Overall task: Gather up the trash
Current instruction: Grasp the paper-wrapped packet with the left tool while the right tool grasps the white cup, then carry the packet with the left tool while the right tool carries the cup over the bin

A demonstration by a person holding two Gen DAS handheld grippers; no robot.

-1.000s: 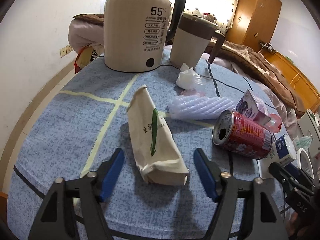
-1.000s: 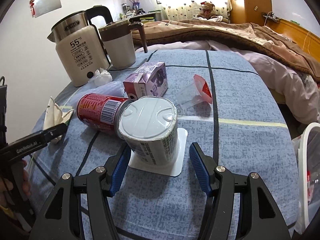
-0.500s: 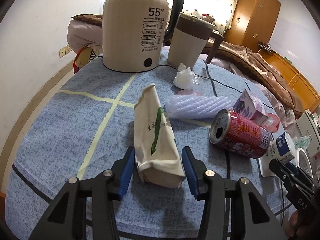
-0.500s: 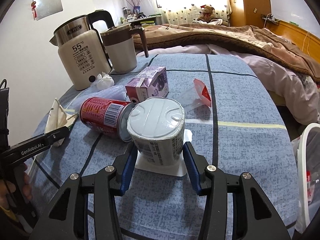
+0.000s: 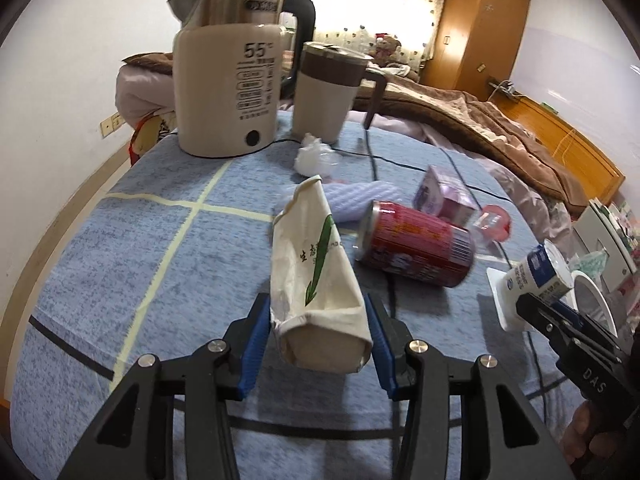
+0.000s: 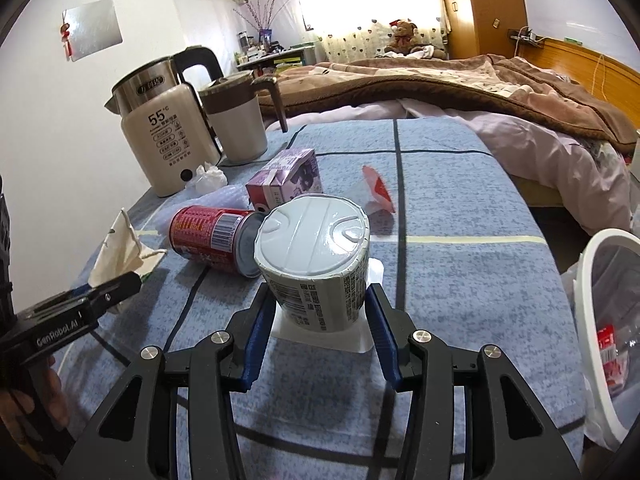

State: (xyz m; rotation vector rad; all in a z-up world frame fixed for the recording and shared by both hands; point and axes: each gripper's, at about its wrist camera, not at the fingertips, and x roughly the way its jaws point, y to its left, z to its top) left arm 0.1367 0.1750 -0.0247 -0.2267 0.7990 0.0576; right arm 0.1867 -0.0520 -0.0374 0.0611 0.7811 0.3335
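Left gripper (image 5: 318,344) jaws clamp the soft paper bag (image 5: 316,276), lifted off the worktop (image 5: 120,264); it may crumple and slip. Right gripper (image 6: 320,320) jaws grip the inverted yogurt cup (image 6: 316,256), near the bin (image 6: 600,320); the tapered wall could squirt free.

Two close wrist views, shared red can (image 5: 416,248)

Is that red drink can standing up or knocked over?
Knocked over. The red can lies on its side on the blue tablecloth, its opened top facing the paper bag. Whether it is empty cannot be told.
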